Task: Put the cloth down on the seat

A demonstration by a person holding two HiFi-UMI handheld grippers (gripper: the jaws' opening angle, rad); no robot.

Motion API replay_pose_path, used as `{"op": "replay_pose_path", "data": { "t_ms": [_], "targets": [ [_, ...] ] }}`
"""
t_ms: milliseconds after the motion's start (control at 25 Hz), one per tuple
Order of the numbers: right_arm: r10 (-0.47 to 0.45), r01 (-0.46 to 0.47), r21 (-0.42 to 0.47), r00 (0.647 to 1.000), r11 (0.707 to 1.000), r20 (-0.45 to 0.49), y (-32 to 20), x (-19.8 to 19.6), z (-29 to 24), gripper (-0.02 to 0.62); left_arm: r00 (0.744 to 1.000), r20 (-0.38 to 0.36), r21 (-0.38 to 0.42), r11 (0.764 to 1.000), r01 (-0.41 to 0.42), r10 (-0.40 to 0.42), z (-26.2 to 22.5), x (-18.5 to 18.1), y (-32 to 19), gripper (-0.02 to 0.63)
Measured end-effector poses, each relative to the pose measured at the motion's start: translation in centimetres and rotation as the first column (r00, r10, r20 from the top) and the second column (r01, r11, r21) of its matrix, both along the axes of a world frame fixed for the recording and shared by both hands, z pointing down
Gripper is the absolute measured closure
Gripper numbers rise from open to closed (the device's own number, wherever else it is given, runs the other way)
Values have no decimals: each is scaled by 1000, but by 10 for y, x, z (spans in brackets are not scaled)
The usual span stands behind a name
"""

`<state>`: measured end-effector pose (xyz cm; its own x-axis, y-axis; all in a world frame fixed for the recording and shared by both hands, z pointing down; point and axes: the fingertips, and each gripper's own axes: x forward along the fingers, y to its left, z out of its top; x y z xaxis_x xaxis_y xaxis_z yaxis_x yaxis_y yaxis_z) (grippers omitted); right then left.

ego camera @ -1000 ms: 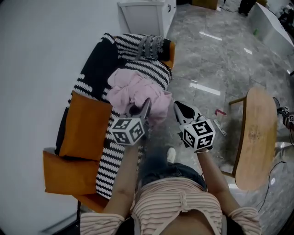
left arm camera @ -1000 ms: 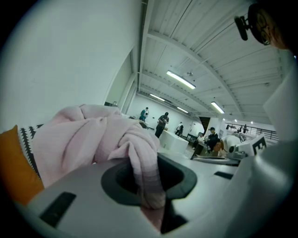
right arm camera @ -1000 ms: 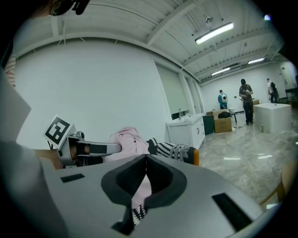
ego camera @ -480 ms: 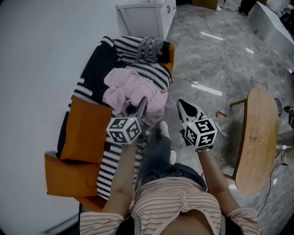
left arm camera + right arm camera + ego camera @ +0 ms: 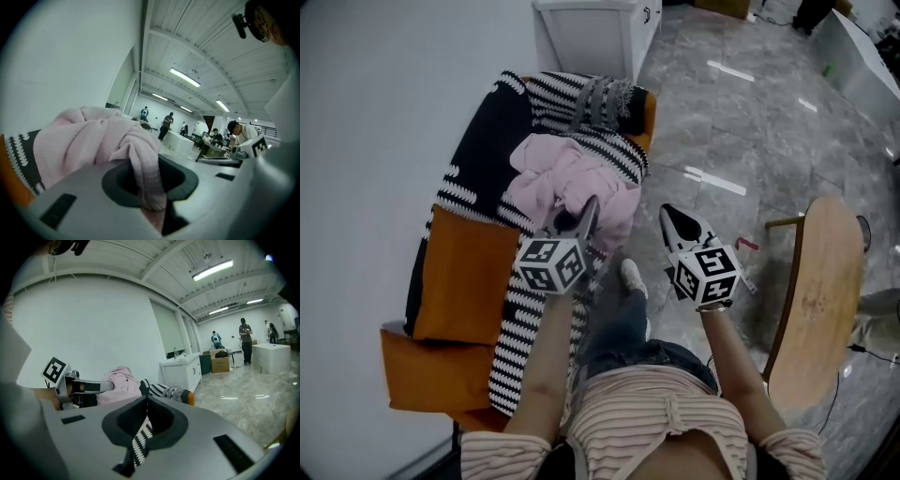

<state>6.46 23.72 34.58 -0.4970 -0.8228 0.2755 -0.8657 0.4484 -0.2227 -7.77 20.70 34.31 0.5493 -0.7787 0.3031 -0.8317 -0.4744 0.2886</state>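
A: Two grippers logged. Left gripper [image 5: 585,214]: jaws clamped on a fold of the pink cloth [image 5: 562,183]; the fold hangs down between them.
B: Right gripper [image 5: 677,222]?
A: Jaws closed together, nothing between them. It is held over the grey floor [image 5: 741,122], just beside the left one.
B: Cloth position?
A: Bunched on the striped blanket [image 5: 614,150] that covers the orange seat [image 5: 473,277], with its near edge in the left grip.
B: Surroundings?
A: White cabinet [image 5: 591,28] beyond the seat. Wooden table [image 5: 816,300] to the right, well apart from the seat.
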Motion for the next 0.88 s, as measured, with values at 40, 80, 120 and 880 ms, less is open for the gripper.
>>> {"op": "replay_pose_path", "data": {
  "t_ms": [40,80,120,880],
  "targets": [
    [-2,2,-7,1000,1000,0,-10,0,2,586,1000,0,-5,1000,0,0,3,0,-9,520],
    [-5,5,-14,1000,1000,0,-21,0,5,586,1000,1,-10,1000,-1,1,5,0,-19,520],
    [-8,8,-21,1000,1000,1,-32,0,7,587,1000,3,-14,1000,-1,1,8,0,-29,520],
    [-18,13,-80,998,997,-65,-197,-27,14,586,1000,21,5,1000,-2,2,11,-34,-181,520]
  ]
}}
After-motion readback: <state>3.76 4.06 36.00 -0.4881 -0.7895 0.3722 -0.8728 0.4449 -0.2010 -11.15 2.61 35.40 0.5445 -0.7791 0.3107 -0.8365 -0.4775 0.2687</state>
